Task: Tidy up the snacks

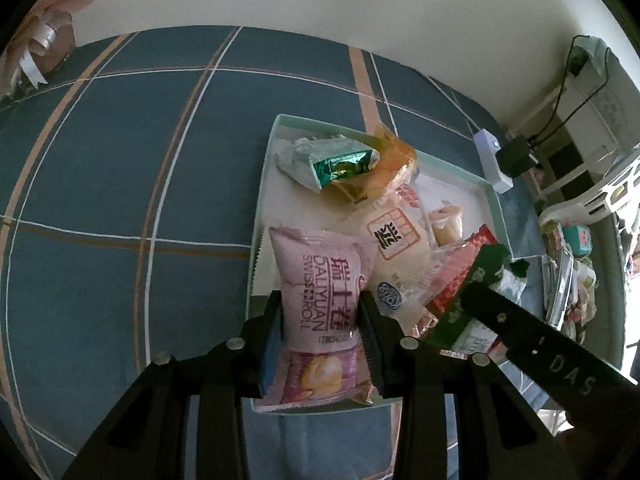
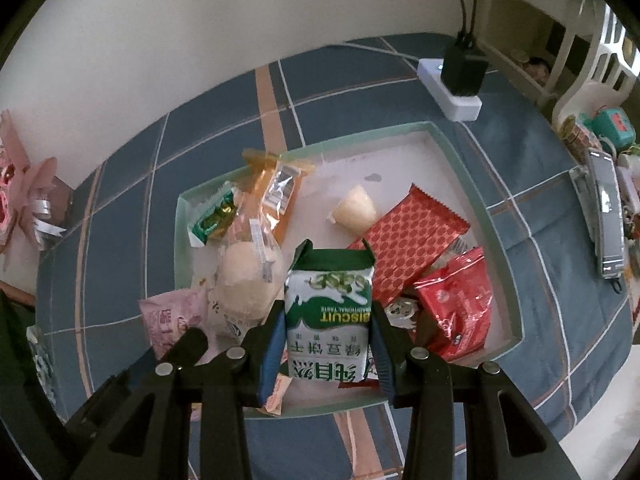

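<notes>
A pale green tray (image 1: 452,165) (image 2: 452,148) holds several snack packs on a blue checked cloth. My left gripper (image 1: 320,300) is shut on a pink Swiss roll pack (image 1: 320,280) above the tray's near left corner. That pink pack (image 2: 168,320) shows at the lower left in the right wrist view. My right gripper (image 2: 329,312) is shut on a green and white biscuit pack (image 2: 330,312), held over the tray's near edge. In the left wrist view the same green pack (image 1: 486,264) sits at the right with the other gripper's black arm. An orange pack (image 1: 394,164), a red patterned pack (image 2: 412,236) and a glossy red pack (image 2: 456,304) lie in the tray.
A white power strip (image 2: 452,88) with a black plug lies on the cloth behind the tray. A phone (image 2: 606,216) and small clutter sit at the right edge. A pink ribbon decoration (image 1: 44,32) stands at the far left by the white wall.
</notes>
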`<state>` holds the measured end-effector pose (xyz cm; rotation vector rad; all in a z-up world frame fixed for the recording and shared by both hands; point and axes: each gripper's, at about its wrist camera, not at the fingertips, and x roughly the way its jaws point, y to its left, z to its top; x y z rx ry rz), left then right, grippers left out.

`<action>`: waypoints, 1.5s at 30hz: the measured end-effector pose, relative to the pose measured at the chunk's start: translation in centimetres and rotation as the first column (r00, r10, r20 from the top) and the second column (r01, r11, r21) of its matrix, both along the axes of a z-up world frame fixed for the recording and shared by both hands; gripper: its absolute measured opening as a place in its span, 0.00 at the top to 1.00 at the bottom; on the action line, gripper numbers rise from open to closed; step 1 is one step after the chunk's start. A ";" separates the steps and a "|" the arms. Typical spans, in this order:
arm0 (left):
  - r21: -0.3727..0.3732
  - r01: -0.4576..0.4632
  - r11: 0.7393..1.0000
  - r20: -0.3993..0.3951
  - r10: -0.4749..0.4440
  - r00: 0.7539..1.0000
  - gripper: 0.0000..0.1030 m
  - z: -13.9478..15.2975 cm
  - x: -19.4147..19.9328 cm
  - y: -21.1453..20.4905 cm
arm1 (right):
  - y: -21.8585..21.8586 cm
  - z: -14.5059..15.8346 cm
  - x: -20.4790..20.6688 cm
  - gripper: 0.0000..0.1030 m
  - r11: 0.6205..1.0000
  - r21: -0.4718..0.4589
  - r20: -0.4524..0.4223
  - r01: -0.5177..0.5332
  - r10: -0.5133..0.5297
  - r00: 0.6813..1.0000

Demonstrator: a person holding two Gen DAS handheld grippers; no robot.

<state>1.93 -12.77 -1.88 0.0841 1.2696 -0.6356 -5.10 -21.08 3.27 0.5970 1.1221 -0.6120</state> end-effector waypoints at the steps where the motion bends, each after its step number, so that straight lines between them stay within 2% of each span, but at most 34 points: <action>1: 0.005 0.001 1.000 0.005 -0.001 1.000 0.63 -0.1 0.0 -0.1 | 0.0 -0.2 0.1 0.59 1.000 0.004 -0.006 -0.001 0.001 1.000; 12: 0.001 -0.011 1.000 -0.018 0.011 1.000 0.62 -0.8 0.5 -0.1 | -0.4 -0.8 0.1 0.59 1.000 0.016 -0.033 0.013 -0.012 0.999; 15: -0.009 -0.022 1.000 -0.037 0.022 0.999 0.54 -0.8 0.5 0.2 | -0.5 -1.0 -0.1 0.56 1.000 0.018 -0.039 0.015 -0.015 0.999; 16: -0.009 -0.023 1.000 -0.038 0.023 0.999 0.47 -0.8 0.4 0.3 | -0.5 -1.0 -0.1 0.52 1.000 0.015 -0.045 0.015 -0.014 0.999; 17: -0.005 -0.029 1.000 -0.037 0.029 0.999 0.45 -0.6 0.4 0.4 | -0.6 -1.1 -0.1 0.45 1.000 0.013 -0.048 0.015 -0.014 0.999; 20: 0.015 -0.040 0.999 -0.029 0.041 0.999 0.38 -0.3 0.3 0.8 | -0.8 -1.2 -0.4 0.32 1.000 0.001 -0.054 0.022 -0.022 0.998; 24: 0.016 -0.069 0.997 -0.016 0.070 0.997 0.27 0.4 0.3 1.9 | -1.0 -1.2 -1.0 0.24 0.999 -0.007 -0.049 0.032 -0.033 0.998; 26: 0.041 -0.084 0.996 0.001 0.084 0.996 0.18 0.7 0.2 2.5 | -0.8 -1.2 -1.1 0.19 1.000 -0.015 -0.054 0.028 -0.028 0.998; 27: 0.060 -0.089 0.994 0.015 0.089 0.996 0.16 0.8 0.1 2.8 | -0.7 -1.2 -1.2 0.18 0.999 -0.024 -0.059 0.024 -0.026 0.998; 31: 0.161 -0.118 0.980 0.098 0.103 0.990 0.16 1.1 -0.2 4.1 | 0.2 -0.9 -1.4 0.10 0.999 -0.038 -0.051 0.000 -0.002 0.999; 34: 0.251 -0.126 0.960 0.185 0.080 0.979 0.16 1.2 -0.5 4.8 | 1.0 -0.7 -1.7 0.00 0.999 -0.051 -0.037 -0.010 0.008 0.999; 35: 0.272 -0.127 0.954 0.200 0.073 0.977 0.16 1.1 -0.6 5.1 | 1.3 -0.7 -1.8 0.00 0.998 -0.055 -0.031 -0.015 0.014 0.999; 40: 0.284 -0.145 0.948 0.212 0.086 0.973 0.16 1.3 -0.8 6.6 | 2.8 -0.6 -2.3 0.00 0.997 -0.059 -0.008 -0.044 0.043 0.999; 45: 0.302 -0.179 0.937 0.269 0.096 0.958 0.16 2.0 -1.1 7.7 | 3.8 -0.4 -3.3 0.00 0.996 -0.082 -0.001 -0.044 0.044 0.999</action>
